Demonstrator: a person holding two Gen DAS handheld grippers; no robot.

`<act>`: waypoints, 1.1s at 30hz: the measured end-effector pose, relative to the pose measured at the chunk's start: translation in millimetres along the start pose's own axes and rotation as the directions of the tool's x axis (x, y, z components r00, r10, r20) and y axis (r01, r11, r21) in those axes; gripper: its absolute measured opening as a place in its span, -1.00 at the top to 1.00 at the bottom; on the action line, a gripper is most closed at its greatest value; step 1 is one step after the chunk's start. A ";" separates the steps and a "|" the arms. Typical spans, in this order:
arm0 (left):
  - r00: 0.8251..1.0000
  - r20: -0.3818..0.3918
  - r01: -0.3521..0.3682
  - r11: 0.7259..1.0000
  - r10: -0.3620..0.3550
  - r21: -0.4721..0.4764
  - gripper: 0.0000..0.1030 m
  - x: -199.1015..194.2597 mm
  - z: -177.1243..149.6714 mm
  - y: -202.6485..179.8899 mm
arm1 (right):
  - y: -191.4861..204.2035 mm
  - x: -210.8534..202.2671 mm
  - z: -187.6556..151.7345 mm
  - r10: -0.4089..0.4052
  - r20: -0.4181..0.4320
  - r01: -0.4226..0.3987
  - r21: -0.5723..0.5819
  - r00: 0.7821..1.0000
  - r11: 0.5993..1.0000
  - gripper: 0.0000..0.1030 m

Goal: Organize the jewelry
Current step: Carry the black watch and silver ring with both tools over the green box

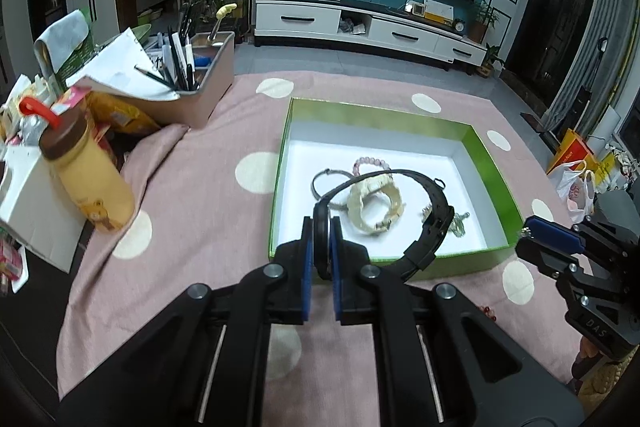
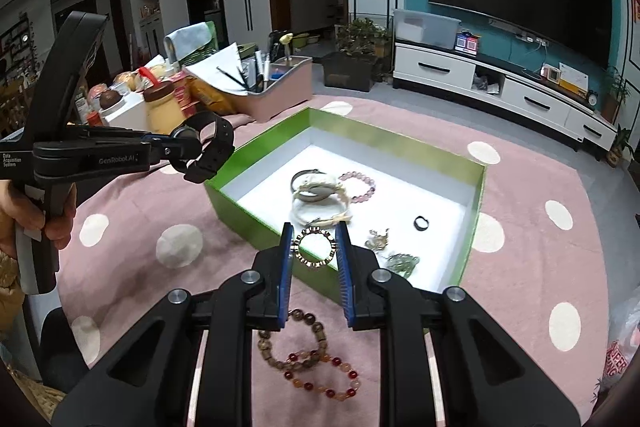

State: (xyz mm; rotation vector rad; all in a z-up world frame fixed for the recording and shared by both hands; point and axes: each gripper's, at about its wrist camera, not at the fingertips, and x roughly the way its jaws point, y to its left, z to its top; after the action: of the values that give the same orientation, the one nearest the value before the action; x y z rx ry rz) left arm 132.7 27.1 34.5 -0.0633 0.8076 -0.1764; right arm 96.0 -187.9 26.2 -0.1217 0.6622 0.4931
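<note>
Green cardboard forms the walls of the open box (image 2: 256, 227) that serves as the landmark here, its white floor already carrying a cream watch (image 2: 320, 201), a pink bead bracelet (image 2: 360, 185), a small black ring (image 2: 421, 222) and some pale charms. The left gripper (image 1: 322, 247) has its fingers clamped on the face of a black watch (image 1: 430, 223), whose strap loops out above the box's near wall; seen from the right wrist, that watch hangs off the box's left corner, clear of the cloth. The right gripper (image 2: 315, 255) has its fingers pressed on either side of a gold-and-dark ring bracelet (image 2: 314, 247), held just over the box's near wall. Two more bead bracelets (image 2: 308, 359) lie on the pink spotted bench cloth (image 2: 180, 247) just outside that wall. The step in hand appears to be carrying both pieces into the box. Done well, each hand should clear the wall, lower over bare white floor away from the items already there, and part its fingers only close to the bottom, so nothing tangles or bounces
</note>
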 end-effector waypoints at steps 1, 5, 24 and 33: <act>1.000 -0.003 -0.007 1.000 0.007 0.003 0.86 3.0 3.4 -0.3 | -2.4 0.4 0.9 -0.001 -0.001 0.001 0.007 1.000 1.000 0.60; 0.999 -0.021 -0.037 0.999 0.038 0.030 0.86 16.8 15.8 -3.5 | -11.4 4.9 7.4 -0.010 -0.006 0.010 0.036 1.000 0.999 0.60; 0.974 -0.142 -0.135 0.959 0.174 0.249 0.86 94.1 17.8 -29.4 | -62.2 77.3 37.6 -0.015 -0.108 0.039 0.222 0.994 0.974 0.60; 0.969 -0.162 -0.139 0.956 0.185 0.259 0.83 105.8 17.8 -24.5 | -74.2 107.8 38.2 -0.016 -0.160 0.059 0.267 0.987 0.962 0.60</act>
State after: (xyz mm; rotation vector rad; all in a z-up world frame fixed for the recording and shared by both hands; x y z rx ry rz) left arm 213.9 -16.3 -25.6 0.2576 0.9661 -0.1266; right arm 225.9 -200.0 -13.6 0.0869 0.8738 0.3540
